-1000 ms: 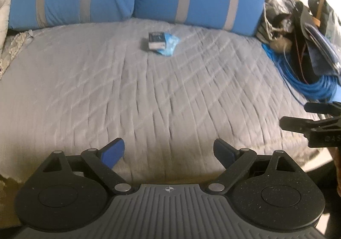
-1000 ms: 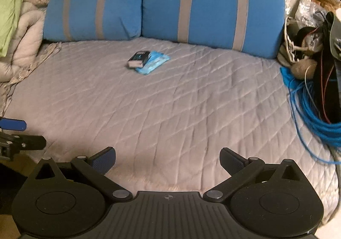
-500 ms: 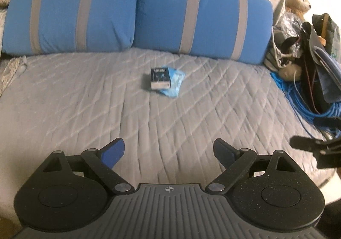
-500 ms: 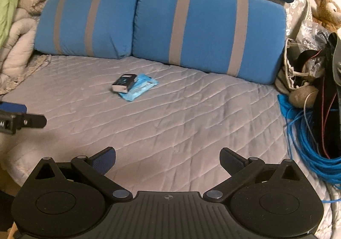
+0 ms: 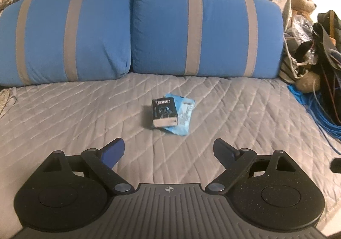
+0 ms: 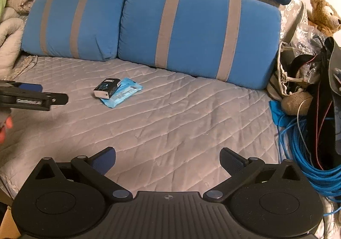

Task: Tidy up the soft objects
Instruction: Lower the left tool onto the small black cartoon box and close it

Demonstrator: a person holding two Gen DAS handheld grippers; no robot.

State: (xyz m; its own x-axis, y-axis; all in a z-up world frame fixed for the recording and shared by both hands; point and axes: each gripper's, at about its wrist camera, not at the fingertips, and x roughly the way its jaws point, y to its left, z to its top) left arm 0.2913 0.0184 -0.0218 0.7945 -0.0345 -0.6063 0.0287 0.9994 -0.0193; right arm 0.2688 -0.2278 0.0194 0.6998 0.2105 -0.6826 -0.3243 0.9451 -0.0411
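The left claw (image 5: 168,150) hangs over the grey quilted bed (image 5: 85,115) with its jaws spread wide and nothing between them; the right claw (image 6: 168,157) stands equally wide and empty. Just beyond the left claw lies a small black box (image 5: 164,112), its long axis running from the claw toward the pillows, its pale end face turned to the claw. The box rests partly on a light blue soft packet (image 5: 181,117), which sticks out to the box's right and lies at a slight slant. Behind the box, well apart from it, two blue pillows with grey stripes (image 5: 204,30) stand side by side, touching. Right of the box, at the bed's edge, lie a coil of blue cable (image 6: 302,153) and a brown teddy bear (image 6: 324,15).
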